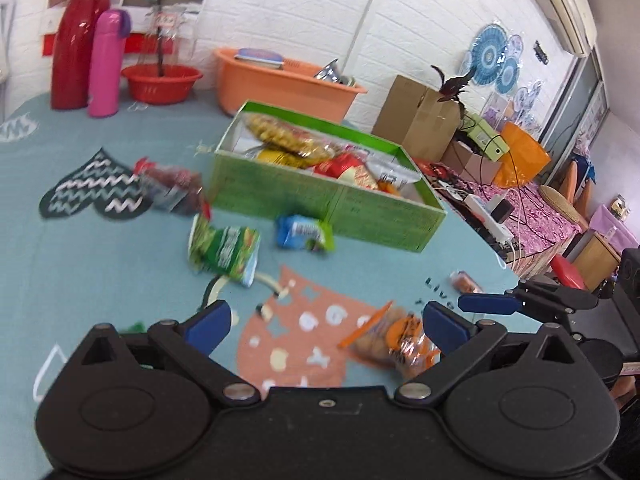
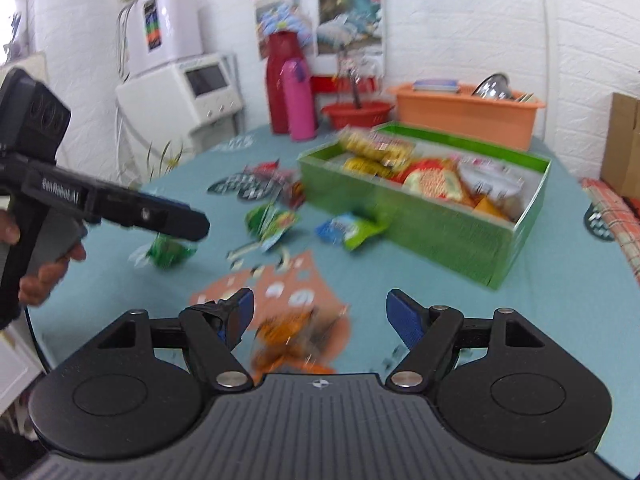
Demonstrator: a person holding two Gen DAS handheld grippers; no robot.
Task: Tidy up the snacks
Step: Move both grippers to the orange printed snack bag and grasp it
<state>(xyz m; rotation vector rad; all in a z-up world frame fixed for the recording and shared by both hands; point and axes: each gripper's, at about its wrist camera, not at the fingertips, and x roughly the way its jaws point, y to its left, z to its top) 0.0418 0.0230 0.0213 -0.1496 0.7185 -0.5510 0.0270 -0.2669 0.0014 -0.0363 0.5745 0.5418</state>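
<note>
Left gripper (image 1: pixel 326 322): black frame, blue pads, jaws spread wide, nothing between them; hovers over the near edge of the table (image 1: pixel 80 248).
Right gripper (image 2: pixel 320 312): same build, jaws likewise spread wide and empty; its tip also shows at the right margin of the left wrist view.
Orange snack packet (image 2: pixel 290 338): lies on the table's teal cloth directly below the right gripper, near the table's front edge, partly over the orange patterned print; just inside the left gripper's right finger in the left wrist view. Blurred, label unreadable.
Green snack packet (image 1: pixel 224 250): on the cloth toward the table's middle, apart from the others.
Blue-and-green packet (image 1: pixel 304 234): just in front of the green box's near wall; whether it touches cannot be told.
Red-dark packet (image 1: pixel 172 186): left of the box, beside the heart-shaped print.
Small green packet (image 2: pixel 168 252): near the table's left edge, under the left gripper.
Green box (image 1: pixel 392 216): open top, mid-table toward the right edge, filled with assorted snack bags.
Far edge: red thermos (image 1: pixel 78 40), pink bottle (image 1: pixel 106 64), red basin (image 1: pixel 162 82), orange tub (image 1: pixel 280 84).
</note>
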